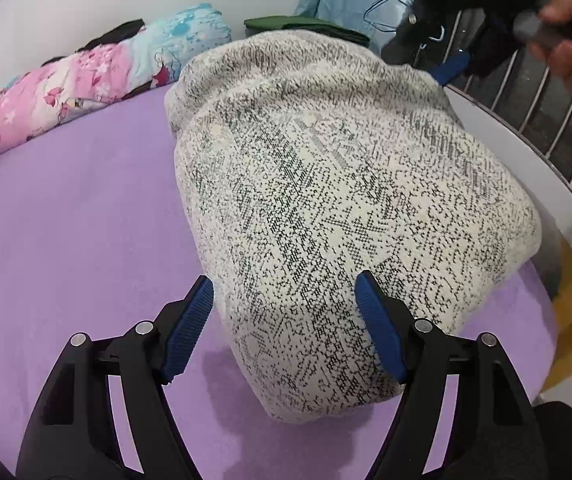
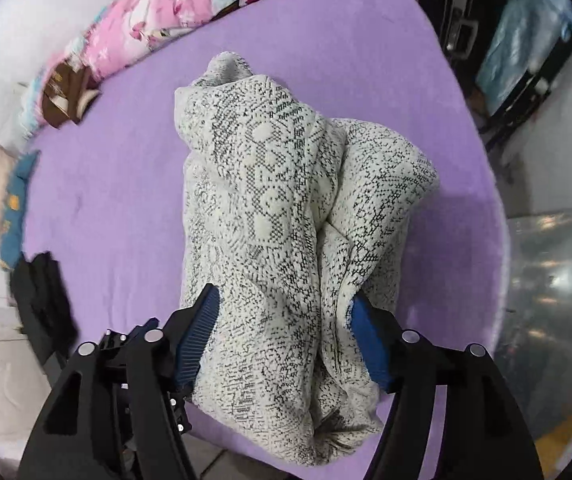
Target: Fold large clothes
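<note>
Lying: folded knit sweater (image 1: 326,208) on purple sheet (image 1: 66,220)
Left gripper (image 1: 284,320): jaws apart, astride sweater's near end
Right gripper (image 2: 286,334): released, jaws astride sweater

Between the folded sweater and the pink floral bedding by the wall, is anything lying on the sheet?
Nothing: in the left wrist view, only bare purple sheet separates the knit sweater from the pink floral bedding.

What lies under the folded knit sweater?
The knit sweater rests on the purple bed cover, which shows all around it. Whatever sits directly beneath the bundle, and its inner layers, are hidden by the fabric.
</note>
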Demonstrator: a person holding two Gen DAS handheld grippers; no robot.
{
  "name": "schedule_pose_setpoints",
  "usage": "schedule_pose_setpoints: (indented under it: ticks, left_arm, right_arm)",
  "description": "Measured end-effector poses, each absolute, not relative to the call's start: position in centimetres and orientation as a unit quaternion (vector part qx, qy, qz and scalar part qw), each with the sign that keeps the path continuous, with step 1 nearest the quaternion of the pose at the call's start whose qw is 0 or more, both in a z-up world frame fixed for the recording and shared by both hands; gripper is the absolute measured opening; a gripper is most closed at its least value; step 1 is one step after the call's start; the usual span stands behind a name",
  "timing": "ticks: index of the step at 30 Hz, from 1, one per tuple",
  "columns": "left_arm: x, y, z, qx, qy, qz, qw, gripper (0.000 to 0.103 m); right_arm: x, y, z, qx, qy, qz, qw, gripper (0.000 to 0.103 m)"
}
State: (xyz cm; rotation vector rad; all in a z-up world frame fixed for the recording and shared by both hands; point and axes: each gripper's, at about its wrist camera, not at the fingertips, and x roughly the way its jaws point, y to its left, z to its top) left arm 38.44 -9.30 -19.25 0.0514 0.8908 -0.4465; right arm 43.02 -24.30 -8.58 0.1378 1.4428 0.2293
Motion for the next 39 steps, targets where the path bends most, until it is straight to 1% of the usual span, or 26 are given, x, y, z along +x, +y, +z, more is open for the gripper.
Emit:
schedule_pose_setpoints:
  ticks: [4, 6, 7, 8, 9, 11, 14, 16, 18, 21, 25, 27, 29, 31, 34, 39]
  left_arm:
    - [38.5, -9.4, -19.2, 0.025, 0.428, -0.217, 0.877, 0.071]
    - [38.5, -9.5, -19.3, 0.025, 0.428, -0.222, 0.876, 0.071]
    - [38.5, -9.6, -19.3, 0.023, 0.428, -0.223, 0.875, 0.071]
    - [38.4, -9.7, -19.3, 0.024, 0.428, -0.223, 0.876, 0.071]
    - [38.4, -9.7, -19.3, 0.026, 0.427, -0.222, 0.876, 0.071]
    - [38.5, -9.6, -19.3, 0.024, 0.426, -0.223, 0.877, 0.071]
    - [38.6, -9.4, -19.3, 0.024, 0.425, -0.224, 0.877, 0.071]
    - [38.5, -9.6, -19.2, 0.032, 0.421, -0.222, 0.879, 0.071]
    - [38.4, -9.8, -19.2, 0.038, 0.419, -0.221, 0.880, 0.071]
    - [38.4, -9.8, -19.2, 0.040, 0.418, -0.222, 0.880, 0.071]
    - [38.5, -9.7, -19.3, 0.033, 0.425, -0.224, 0.876, 0.071]
    - [38.5, -9.7, -19.2, 0.035, 0.425, -0.225, 0.876, 0.071]
    - [38.5, -9.7, -19.2, 0.035, 0.426, -0.225, 0.876, 0.071]
    - [38.7, -9.5, -19.3, 0.026, 0.426, -0.229, 0.875, 0.071]
    - [39.0, -9.1, -19.4, 0.019, 0.427, -0.228, 0.875, 0.071]
    - [39.5, -8.9, -19.4, 0.011, 0.429, -0.230, 0.873, 0.071]
  right_arm:
    - [43.3, -24.0, -7.4, 0.071, 0.648, 0.038, 0.757, 0.069]
    - [43.2, -24.0, -5.8, 0.026, 0.622, -0.014, 0.783, 0.072]
    - [43.2, -23.8, -4.3, -0.001, 0.593, -0.035, 0.804, 0.074]
    - [43.3, -23.3, -3.0, 0.003, 0.567, -0.021, 0.823, 0.079]
    - [43.4, -23.0, -2.5, 0.011, 0.561, -0.011, 0.828, 0.082]
    - [44.2, -21.6, -1.9, 0.046, 0.551, 0.023, 0.833, 0.082]
    - [45.5, -18.2, -2.6, 0.047, 0.555, 0.057, 0.828, 0.083]
    - [46.5, -14.9, -4.1, 0.057, 0.567, 0.106, 0.815, 0.083]
    - [47.6, -11.8, -6.1, 0.041, 0.590, 0.132, 0.795, 0.083]
    - [49.6, -10.2, -8.7, 0.010, 0.609, 0.093, 0.787, 0.083]
    - [52.2, -11.0, -11.9, -0.030, 0.616, 0.034, 0.786, 0.084]
    - [53.3, -11.9, -14.8, -0.024, 0.636, 0.023, 0.771, 0.090]
    - [53.8, -13.6, -17.6, -0.020, 0.656, 0.015, 0.754, 0.092]
    - [54.1, -14.7, -19.8, -0.012, 0.663, 0.011, 0.748, 0.097]
    - [54.4, -15.7, -21.6, 0.014, 0.664, 0.021, 0.747, 0.098]
    - [54.3, -15.9, -22.4, 0.001, 0.655, 0.025, 0.755, 0.098]
